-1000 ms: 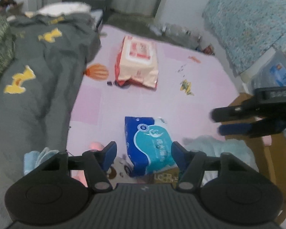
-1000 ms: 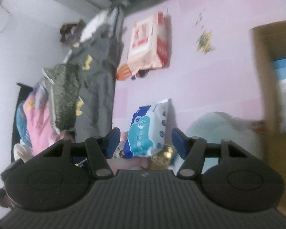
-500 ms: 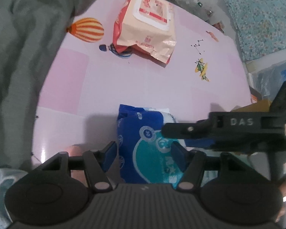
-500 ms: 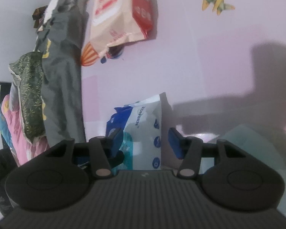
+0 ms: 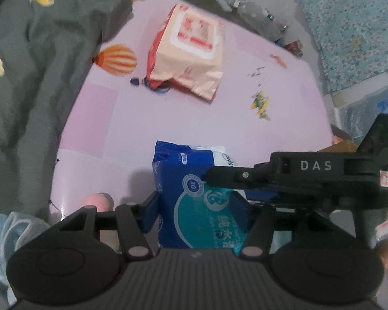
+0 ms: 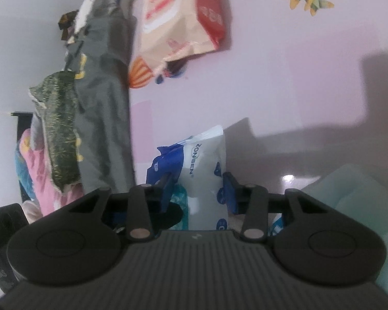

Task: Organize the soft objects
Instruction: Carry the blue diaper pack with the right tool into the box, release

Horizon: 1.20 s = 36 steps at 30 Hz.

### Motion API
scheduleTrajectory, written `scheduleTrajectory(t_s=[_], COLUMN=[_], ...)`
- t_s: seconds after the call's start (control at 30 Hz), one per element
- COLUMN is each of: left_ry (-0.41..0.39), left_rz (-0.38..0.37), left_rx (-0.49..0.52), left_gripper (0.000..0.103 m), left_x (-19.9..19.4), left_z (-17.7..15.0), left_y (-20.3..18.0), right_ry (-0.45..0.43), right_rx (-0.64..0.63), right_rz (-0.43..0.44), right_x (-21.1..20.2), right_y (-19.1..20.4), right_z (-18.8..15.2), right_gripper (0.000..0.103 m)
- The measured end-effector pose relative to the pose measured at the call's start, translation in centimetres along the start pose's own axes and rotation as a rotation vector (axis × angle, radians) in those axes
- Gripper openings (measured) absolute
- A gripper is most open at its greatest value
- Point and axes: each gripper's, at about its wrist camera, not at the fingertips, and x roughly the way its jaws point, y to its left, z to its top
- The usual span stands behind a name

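Note:
A blue and teal wipes pack (image 5: 201, 206) lies on the pink play mat (image 5: 194, 124). My left gripper (image 5: 195, 208) is open, its fingers on either side of the pack's near end. My right gripper (image 6: 199, 191) has closed in on the pack's white side (image 6: 207, 178) and grips it; it reaches in from the right in the left wrist view (image 5: 232, 178). A peach and red wipes pack (image 5: 188, 51) lies farther back on the mat, also in the right wrist view (image 6: 181, 20).
A grey blanket with yellow shapes (image 5: 33, 64) covers the mat's left side. A light blue cloth (image 5: 10, 230) lies near left, a pale teal soft item (image 6: 362, 196) near right. A floral blue cover (image 5: 354, 25) and clutter stand at the back right.
Both grippers moved in on the blue pack. The right gripper's jaws narrowed from wide open to pressing on the pack's sides. The left gripper stayed open around it.

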Motion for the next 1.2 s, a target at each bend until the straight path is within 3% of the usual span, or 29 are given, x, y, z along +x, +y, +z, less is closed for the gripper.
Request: scheduleTrajectory(t_s=[0.2,0.4,0.57,0.77,0.97,1.2], left_ry=[-0.077,-0.142,-0.144,-0.082,0.017,0.090], left_rz=[-0.007,-0.052,-0.108,-0.181,-0.179,-0.084], left_rx=[0.050,0.154,0.262,0.376,0.435,0.459], left_gripper=[0.058,0.058,0.058,0.058,0.058,0.059], left_x=[-4.5,-7.3,-6.8,-4.1,0.8,5.4], left_z=[-1.3,-3.6,-5.7,-8.3,-10.8,-12.3], left_y=[-3.9,-10.9,-17.9,-25.8,-30.2,-30.5], right_ry=[-0.053,-0.147,-0.263,-0.378,-0.410,-0.343], right_rx=[-0.030,-0.043,-0.008,0.075,0.179,0.262], right_rz=[0.062,0.116,0.116,0.081,0.053,0.076], right_x=[-5.0,-13.1,-21.0,-28.4,-31.1,-27.9], right_y=[1.0,-0.5,-4.8,-12.1,-19.5,-25.2], right_z=[-1.4,-4.0,-6.4,-9.5,-11.4,-11.2], right_gripper=[0.040,0.040,0.040,0.041,0.041,0.041])
